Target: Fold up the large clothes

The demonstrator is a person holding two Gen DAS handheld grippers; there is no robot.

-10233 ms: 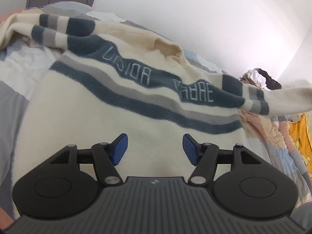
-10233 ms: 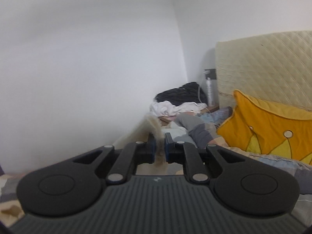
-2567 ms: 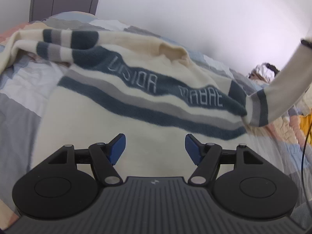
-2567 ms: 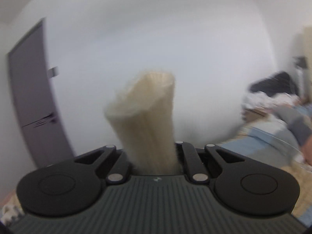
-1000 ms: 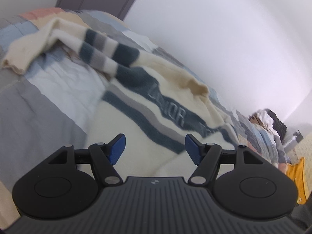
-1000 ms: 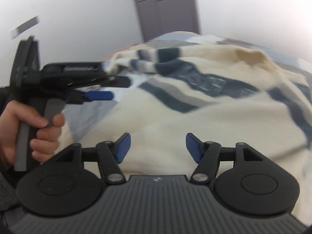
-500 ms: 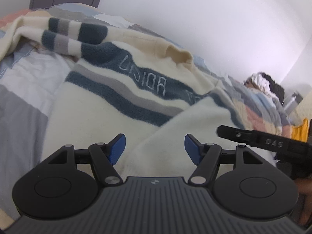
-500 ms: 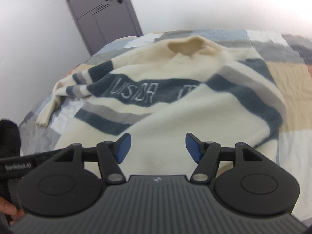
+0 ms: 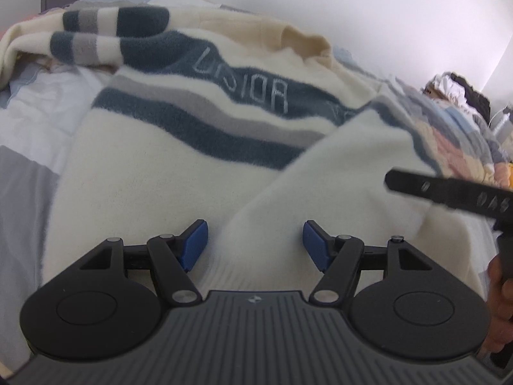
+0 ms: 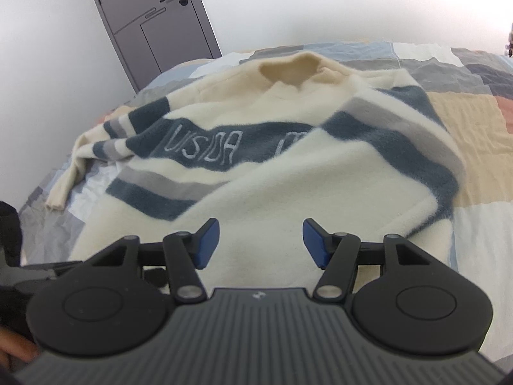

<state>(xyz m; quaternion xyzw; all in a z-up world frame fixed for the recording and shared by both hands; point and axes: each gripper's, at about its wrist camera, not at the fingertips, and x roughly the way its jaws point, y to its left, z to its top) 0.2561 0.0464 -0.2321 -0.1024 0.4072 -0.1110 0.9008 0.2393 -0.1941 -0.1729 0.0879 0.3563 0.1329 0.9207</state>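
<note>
Now | sweater (image 10: 288,173) flat on bed (image 10: 474,122), right sleeve folded across | soft, fluffy, light, limp; pinch at hem or left sleeve (image 9: 96,32) | left hand-held gripper (image 9: 253,243), right hand-held gripper (image 10: 261,243) both gape, empty.

Bedroom: quilted bed (image 10: 465,122), door (image 10: 154,22)

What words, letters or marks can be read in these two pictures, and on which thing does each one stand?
"USIOA": pale stitched letters on the dark blue band of the cream sweater, seen upside down, so the reading is uncertain.
A second word begins further right on that band; the folded sleeve covers it.
"DAS": pale letters on the right gripper's black arm, blurred, only partly readable.
Small logo on each gripper's grey body: a mark, no letters.
</note>
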